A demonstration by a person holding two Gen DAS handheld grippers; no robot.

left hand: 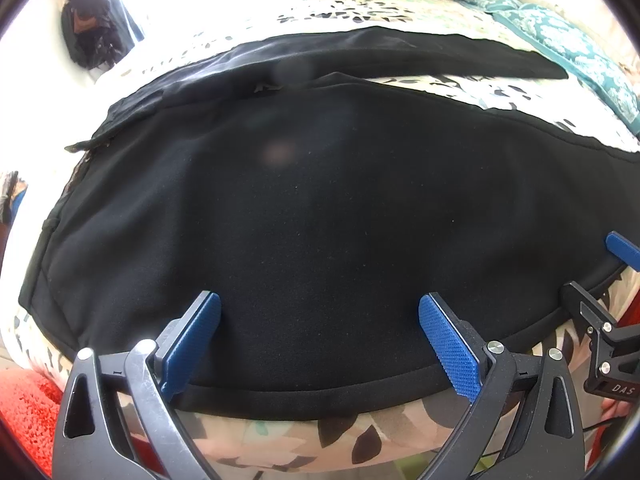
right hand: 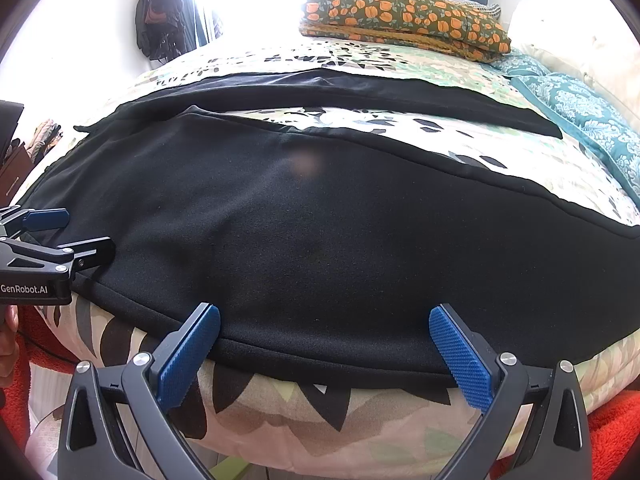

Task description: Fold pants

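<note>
Black pants (left hand: 304, 216) lie spread flat across a bed, waist to the left and the two legs splayed apart toward the right. They also fill the right wrist view (right hand: 340, 240). My left gripper (left hand: 320, 312) is open, its blue pads over the near hem edge with nothing between them. My right gripper (right hand: 324, 324) is open over the near hem further right. The right gripper shows at the right edge of the left wrist view (left hand: 600, 280). The left gripper shows at the left edge of the right wrist view (right hand: 60, 236).
The bed has a floral leaf-print cover (right hand: 280, 408). A folded orange-flowered blanket (right hand: 404, 16) and a teal patterned pillow (right hand: 580, 112) lie at the far side. A red rug (left hand: 24, 412) is on the floor below. Dark clothes (right hand: 160, 12) hang on the wall.
</note>
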